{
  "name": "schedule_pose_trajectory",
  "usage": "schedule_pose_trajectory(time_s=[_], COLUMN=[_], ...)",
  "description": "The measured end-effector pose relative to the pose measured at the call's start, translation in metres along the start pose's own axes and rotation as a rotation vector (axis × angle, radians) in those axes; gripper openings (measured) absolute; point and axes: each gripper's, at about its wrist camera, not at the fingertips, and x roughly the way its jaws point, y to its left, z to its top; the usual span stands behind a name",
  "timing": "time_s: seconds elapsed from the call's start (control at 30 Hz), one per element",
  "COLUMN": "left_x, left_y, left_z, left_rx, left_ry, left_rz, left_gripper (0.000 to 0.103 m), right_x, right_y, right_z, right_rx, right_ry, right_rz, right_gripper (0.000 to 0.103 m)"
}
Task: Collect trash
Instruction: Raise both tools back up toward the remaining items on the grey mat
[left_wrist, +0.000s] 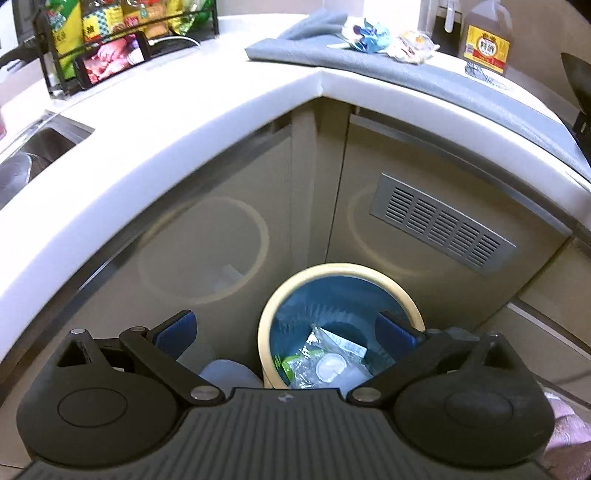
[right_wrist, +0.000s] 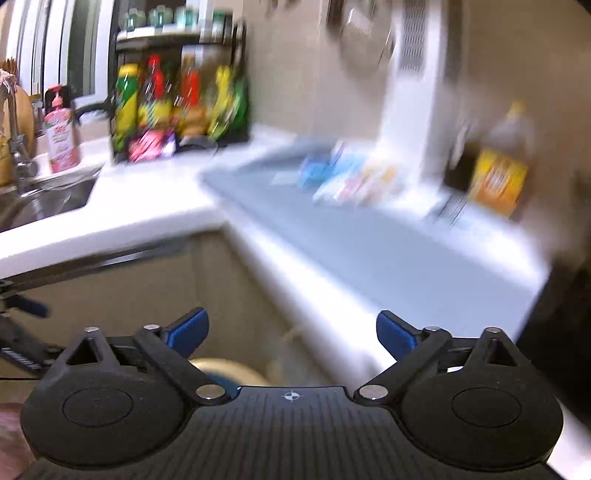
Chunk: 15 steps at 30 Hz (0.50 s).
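Note:
A round bin (left_wrist: 410, 301) with a cream rim and a blue liner stands on the floor in the cabinet corner. Clear plastic wrappers and a white lid (left_wrist: 330, 365) lie inside it. My left gripper (left_wrist: 286, 328) hangs above the bin, open, with nothing between its blue pads. Crumpled wrappers (left_wrist: 369, 35) lie on the grey mat (left_wrist: 461, 88) on the counter. In the blurred right wrist view my right gripper (right_wrist: 291, 332) is open and empty in front of the counter edge; the same wrappers (right_wrist: 347, 177) show on the mat (right_wrist: 369, 236), and the bin's rim (right_wrist: 229, 365) peeks out below.
A sink (left_wrist: 37, 147) lies at the left, with a tap (right_wrist: 18, 155) and a pink bottle (right_wrist: 62, 140). A black rack of snack bags (right_wrist: 177, 103) and a phone (left_wrist: 114, 59) stand at the back. A yellow-labelled bottle (left_wrist: 487, 40) stands at the right. A vent grille (left_wrist: 439, 225) is on the cabinet.

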Motion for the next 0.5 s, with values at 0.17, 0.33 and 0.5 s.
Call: schedule_pose_trajectory(time_s=[0.17,0.33,0.5], left_x=[-0.001,-0.003,0.0], left_y=[0.0,-0.004,-0.003], left_z=[0.005,0.006,0.007], left_rx=[-0.014,0.006,0.004], left_ry=[-0.005,-0.015,0.001], left_rz=[-0.008,-0.004,0.006], left_gripper=[0.103,0.103,0.103], right_x=[-0.018,-0.002,0.016], right_y=[-0.027,-0.024,-0.003], right_z=[0.014,-0.004,-0.026], right_rx=[-0.125,-0.095,-0.038], right_ry=[-0.13,-0.108,-0.066], right_rz=[-0.072,-0.014,0.041], right_gripper=[0.103,0.103,0.103])
